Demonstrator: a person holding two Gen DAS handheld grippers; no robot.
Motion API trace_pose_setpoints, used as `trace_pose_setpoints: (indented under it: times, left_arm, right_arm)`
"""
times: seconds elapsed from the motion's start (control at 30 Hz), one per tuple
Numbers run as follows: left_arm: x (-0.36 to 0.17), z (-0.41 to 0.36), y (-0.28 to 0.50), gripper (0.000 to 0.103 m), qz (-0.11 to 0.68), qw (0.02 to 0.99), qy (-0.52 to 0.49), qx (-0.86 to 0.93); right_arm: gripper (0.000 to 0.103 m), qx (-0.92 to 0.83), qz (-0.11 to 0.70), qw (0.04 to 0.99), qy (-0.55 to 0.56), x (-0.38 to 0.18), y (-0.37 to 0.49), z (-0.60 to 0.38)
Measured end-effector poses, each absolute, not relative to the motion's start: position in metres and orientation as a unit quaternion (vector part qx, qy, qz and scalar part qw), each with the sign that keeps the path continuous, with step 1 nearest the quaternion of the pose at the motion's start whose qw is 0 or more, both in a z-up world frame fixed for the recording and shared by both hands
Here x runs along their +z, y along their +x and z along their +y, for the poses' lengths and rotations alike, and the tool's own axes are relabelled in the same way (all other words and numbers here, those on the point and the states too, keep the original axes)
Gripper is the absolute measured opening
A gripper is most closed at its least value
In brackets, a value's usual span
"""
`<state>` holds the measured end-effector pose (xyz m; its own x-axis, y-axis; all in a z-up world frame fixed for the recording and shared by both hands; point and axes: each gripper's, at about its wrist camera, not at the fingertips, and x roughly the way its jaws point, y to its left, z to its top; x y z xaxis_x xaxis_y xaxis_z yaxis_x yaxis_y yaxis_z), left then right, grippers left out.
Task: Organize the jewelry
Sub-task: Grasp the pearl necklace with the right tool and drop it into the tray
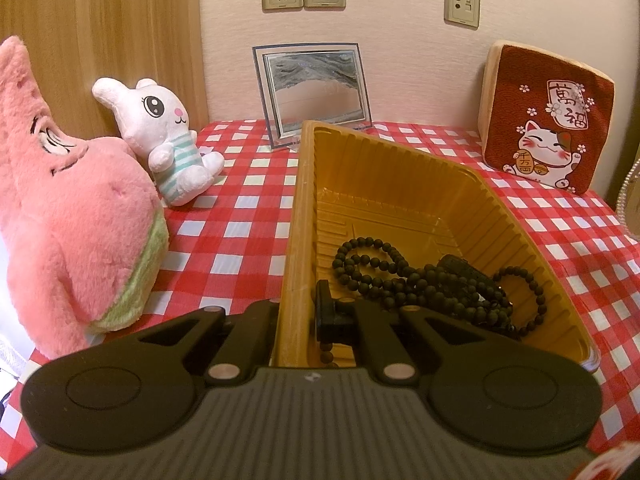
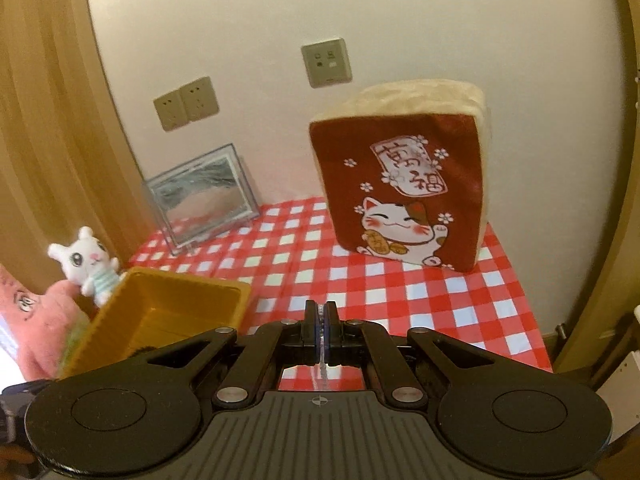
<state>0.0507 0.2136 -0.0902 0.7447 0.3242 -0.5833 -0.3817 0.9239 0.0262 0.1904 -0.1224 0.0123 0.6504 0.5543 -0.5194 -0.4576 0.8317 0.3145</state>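
The left gripper [image 1: 298, 312] pinches the near wall of the yellow tray [image 1: 496, 216]. Black bead strings [image 1: 420, 280] lie piled inside it. The right gripper [image 2: 321, 316] is squeezed together, something thin and clear between its fingers, above the checked cloth [image 2: 400, 280].

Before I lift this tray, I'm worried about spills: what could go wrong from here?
The left tongs pinch only one wall of the yellow tray, so it may tilt or flex. The black bead necklaces lie loose at the near end and could slide out. The right tongs are shut on a thin clear strand, which might snag.
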Motion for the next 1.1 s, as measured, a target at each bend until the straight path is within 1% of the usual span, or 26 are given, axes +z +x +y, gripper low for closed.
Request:
trace_pose_setpoints:
  times: [0.3,0.53,0.77,1.1]
  left_arm:
    - [-0.090,0.214,0.051,0.004,0.303,0.933,-0.046,0.188]
    - [-0.091,0.214,0.052,0.004,0.302,0.934,-0.047,0.187]
    - [-0.090,0.216,0.053,0.004,0.300,0.934,-0.051,0.187]
    - [-0.091,0.218,0.053,0.004,0.297,0.935,-0.054,0.185]
  right_arm:
    - [0.002,0.313,0.310,0.894,0.086,0.030,0.173,-0.109]
    - [0.002,0.358,0.314,0.875,0.088,0.037,0.164,-0.077]
    - [0.002,0.399,0.327,0.853,0.075,0.028,0.160,-0.030]
    - [0.002,0.449,0.341,0.822,0.082,0.017,0.159,0.034]
